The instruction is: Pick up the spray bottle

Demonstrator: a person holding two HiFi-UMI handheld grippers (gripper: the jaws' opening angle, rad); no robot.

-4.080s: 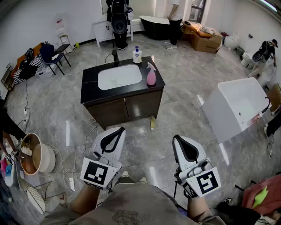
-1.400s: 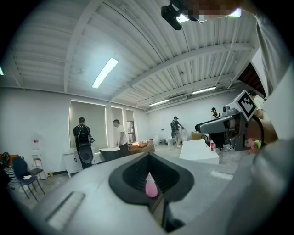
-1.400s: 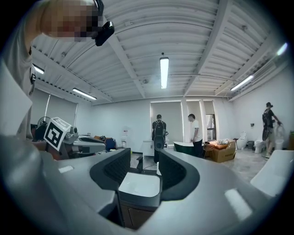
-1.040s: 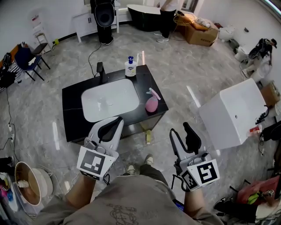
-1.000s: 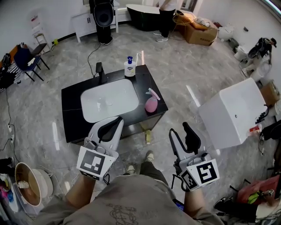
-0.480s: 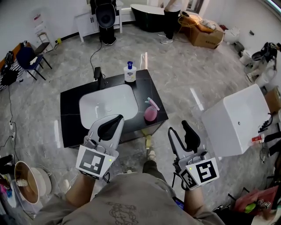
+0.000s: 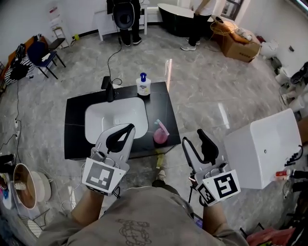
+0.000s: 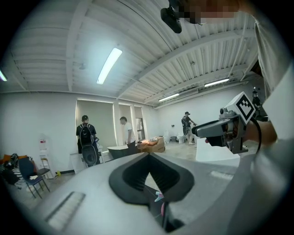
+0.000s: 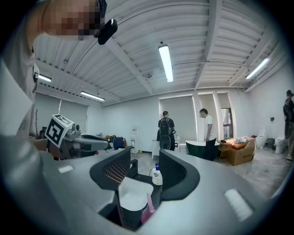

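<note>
Your two hand-held grippers fill the near edge: the left gripper [image 7: 127, 128] has its jaws pressed together on nothing, while the right gripper [image 7: 192, 136] has its jaws spread and empty — the gap only frames the scene ahead.

Just beyond and between them, the pink plastic spray bottle [image 7: 160, 136] stands upright at the near right corner of the black-topped vanity cabinet [image 7: 77, 120], right of the white rounded basin [image 7: 115, 117]. Over the last few seconds the cabinet has drawn much closer as you walked up. The approach looks nearly done — the reach and the grasp are yet to come.

At the counter's far edge stand a black faucet [image 7: 108, 86] and a white pump bottle with a blue top [image 7: 143, 85]. All around is glossy grey marble-look floor [image 7: 202, 91], with a white rectangular tub [image 7: 264, 149] to the right. By the far wall are a black bathtub [image 7: 175, 12] and two people [image 7: 126, 19] standing.
</note>
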